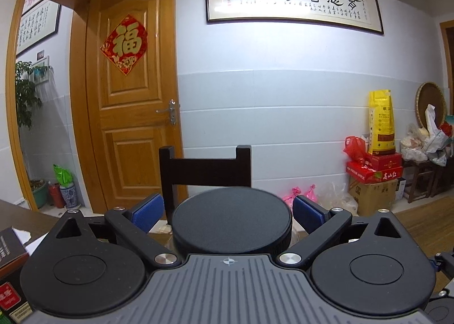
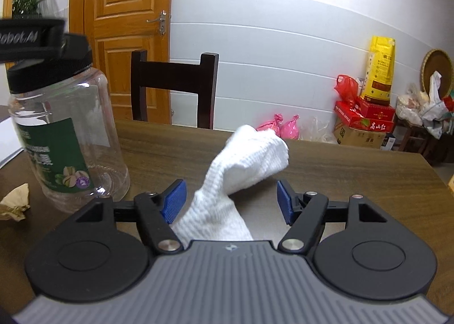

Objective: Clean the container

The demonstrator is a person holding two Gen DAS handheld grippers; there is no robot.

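Jar (image 2: 68,137): clear glossy plastic, smooth wall, glossy printed paper or film label; lid (image 1: 231,224) matt black, finely grained top, ribbed rim. Cloth (image 2: 244,165): white, waffle-textured weave, matt. Table (image 2: 354,182): dark wood-grain finish, low sheen, possibly laminate. Right gripper (image 2: 231,202): matt black plastic, blue ribbed pads (image 2: 174,200), polished metal pivots. Crumpled paper (image 2: 14,206), near left: rough, dull.

My left tool (image 1: 227,212) and right tool (image 2: 231,200) look alike: a grey ribbed plate at the base bearing a small cross mark, a round black disc housing on either side of it, and black link arms pinned with silver screws. Those arms carry blue ribbed pads (image 2: 173,201) at the tips.
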